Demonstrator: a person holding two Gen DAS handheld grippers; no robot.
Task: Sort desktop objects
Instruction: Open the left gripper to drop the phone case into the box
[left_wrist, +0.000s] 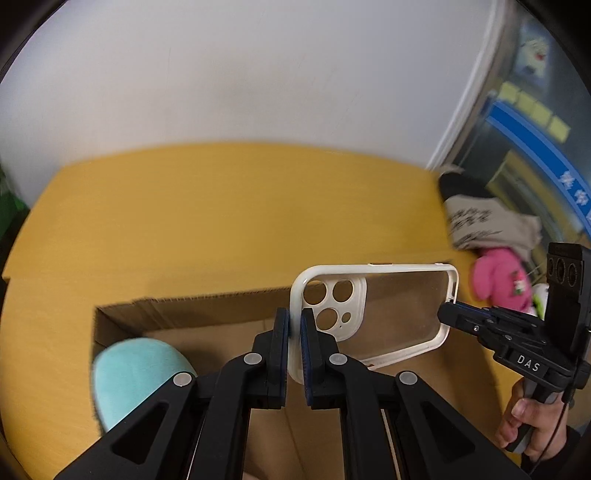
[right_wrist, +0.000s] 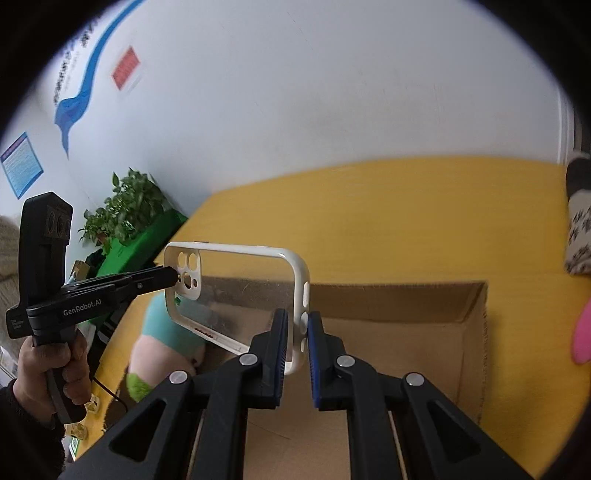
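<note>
In the left wrist view, a clear phone case (left_wrist: 373, 314) with a white rim is held in the air above an open cardboard box (left_wrist: 184, 314) that stands on a yellow table (left_wrist: 221, 206). The left gripper (left_wrist: 295, 325) is clamped on the rim at the camera-cutout end of the case. The right gripper (left_wrist: 448, 312) is seen at the right, gripped by a hand (left_wrist: 532, 421), its closed tip meeting the rim at the opposite end of the case. A light blue plush toy (left_wrist: 136, 373) lies in the left part of the box. A beige cloth with black print (left_wrist: 487, 225) and a pink plush toy (left_wrist: 498, 277) lie at the right edge of the table.

In the right wrist view, the right gripper (right_wrist: 297, 332) is closed on the white rim at the plain end of the case (right_wrist: 240, 291). The left gripper (right_wrist: 173, 276), held by a hand (right_wrist: 55, 369), is seen pinching the cutout end. The box (right_wrist: 469, 332) lies below, with the light blue toy (right_wrist: 162, 325) seen partly through the case. A potted plant (right_wrist: 125, 206) stands behind the table (right_wrist: 369, 214), against a white wall (right_wrist: 295, 92).
</note>
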